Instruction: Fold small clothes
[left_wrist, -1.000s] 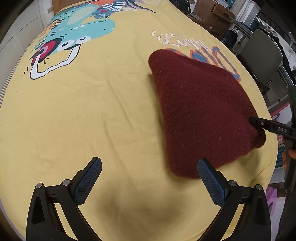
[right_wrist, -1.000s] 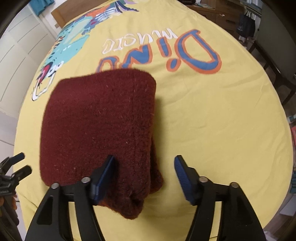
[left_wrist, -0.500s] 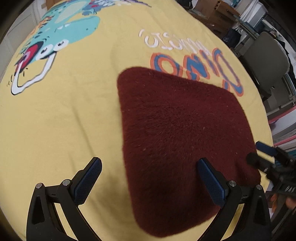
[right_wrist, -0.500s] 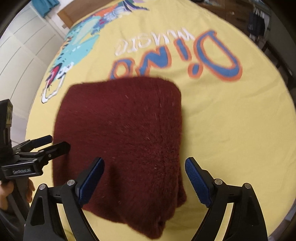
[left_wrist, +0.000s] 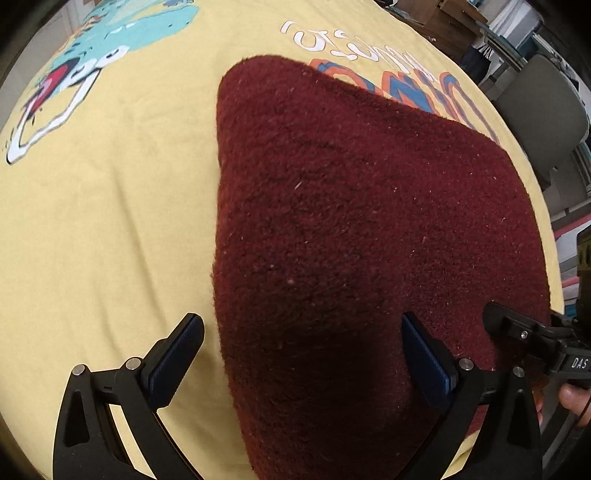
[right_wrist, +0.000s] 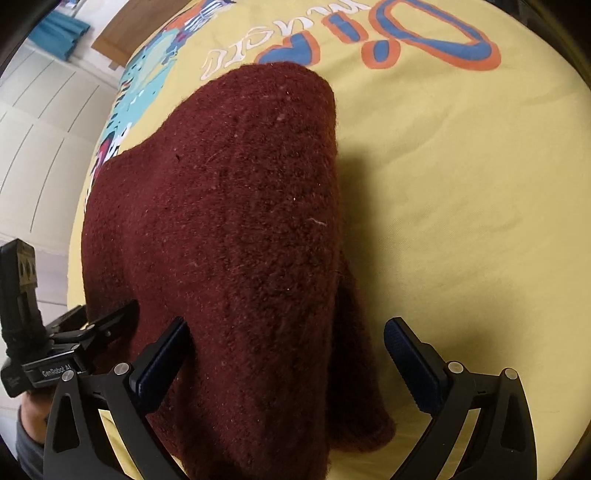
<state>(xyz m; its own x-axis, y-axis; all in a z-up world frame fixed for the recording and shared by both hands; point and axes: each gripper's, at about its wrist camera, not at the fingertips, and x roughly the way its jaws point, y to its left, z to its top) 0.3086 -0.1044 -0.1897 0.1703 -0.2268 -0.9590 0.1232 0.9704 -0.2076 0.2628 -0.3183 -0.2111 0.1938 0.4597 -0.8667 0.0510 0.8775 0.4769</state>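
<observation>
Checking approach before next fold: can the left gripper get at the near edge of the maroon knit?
Probably yes. The left gripper is open above the maroon knit, nothing between them; the right gripper sits off to the side.

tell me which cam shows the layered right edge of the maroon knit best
The right wrist view. There the maroon knit shows stacked layers spilling out along its right edge, above the yellow sheet. The left wrist view shows only its flat top face, that edge out of sight.

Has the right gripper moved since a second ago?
Yes. The right gripper, its jaws just opening, has dropped closer over the maroon knit; the yellow sheet lettering has slid toward the top edge.
</observation>
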